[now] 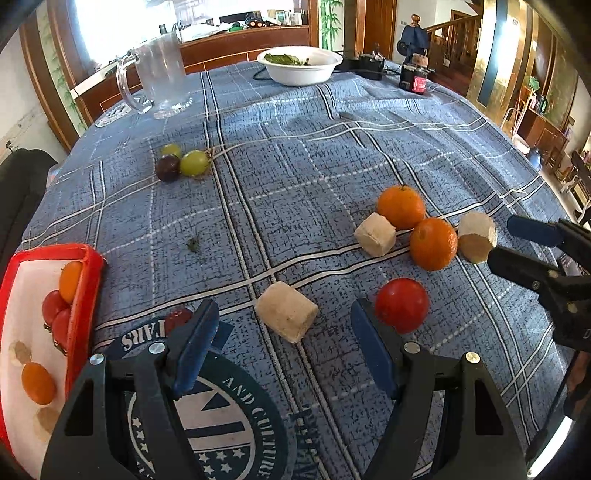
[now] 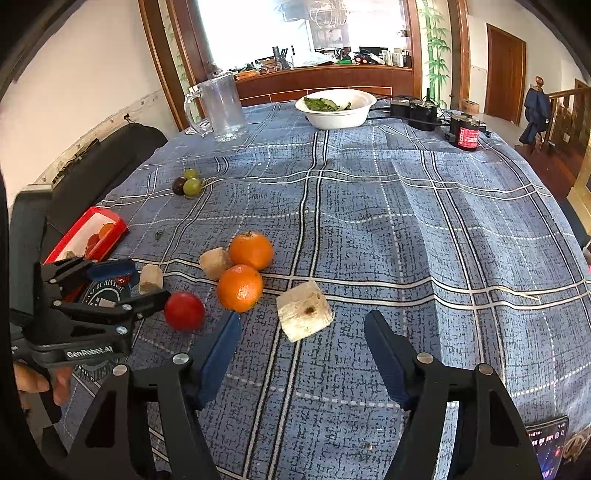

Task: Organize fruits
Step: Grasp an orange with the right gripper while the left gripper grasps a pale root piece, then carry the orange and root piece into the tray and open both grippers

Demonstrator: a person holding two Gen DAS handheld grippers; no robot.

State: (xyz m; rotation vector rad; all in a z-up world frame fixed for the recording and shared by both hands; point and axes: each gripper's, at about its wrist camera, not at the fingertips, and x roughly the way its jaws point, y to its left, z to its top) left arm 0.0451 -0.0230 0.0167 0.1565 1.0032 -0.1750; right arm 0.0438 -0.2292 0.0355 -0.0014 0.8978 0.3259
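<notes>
Fruit lies scattered: my left gripper (image 1: 284,332) gapes wide around a pale chunk (image 1: 286,316); my right gripper (image 2: 303,336), empty, straddles another chunk (image 2: 304,311).

The right tongs (image 2: 303,350) stand open above the surface (image 2: 443,240), a pale cube (image 2: 304,312) just ahead between the tips. The left tongs (image 2: 129,282) straddle another cube (image 2: 150,278) beside a tomato (image 2: 184,311) and two oranges (image 2: 240,288).

bright window (image 2: 295,29), wood-trimmed white wall (image 2: 92,74), brown door (image 2: 506,74), wooden staircase (image 1: 450,33)
</notes>
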